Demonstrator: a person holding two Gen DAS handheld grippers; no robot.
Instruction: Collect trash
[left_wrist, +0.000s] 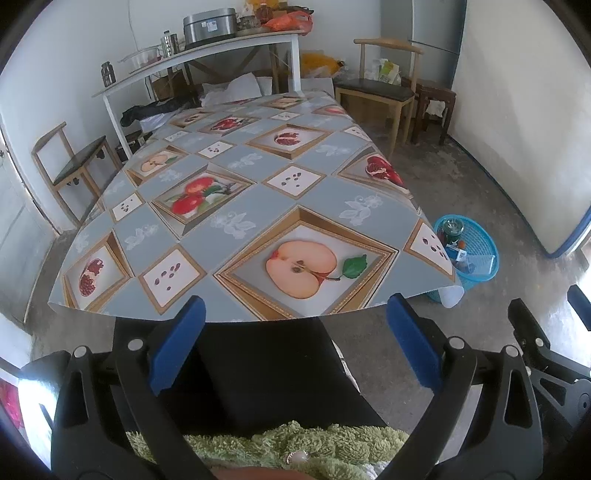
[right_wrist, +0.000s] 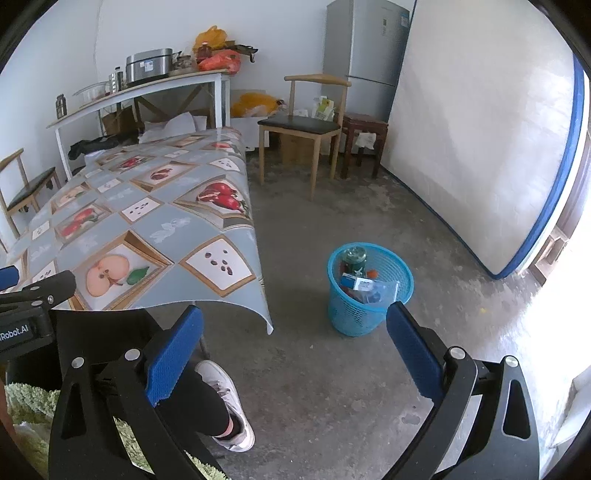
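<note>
A blue mesh waste basket stands on the concrete floor to the right of the table; it also shows in the left wrist view. It holds a green can, a blue-and-white carton and a clear plastic bag. The table with a fruit-print cloth carries no loose objects. My left gripper is open and empty at the table's near edge. My right gripper is open and empty above the floor, short of the basket.
The person's black-trousered leg and white shoe are below the grippers. A wooden chair, a stool, a fridge and a leaning mattress stand at the back right. A cluttered white shelf stands behind the table.
</note>
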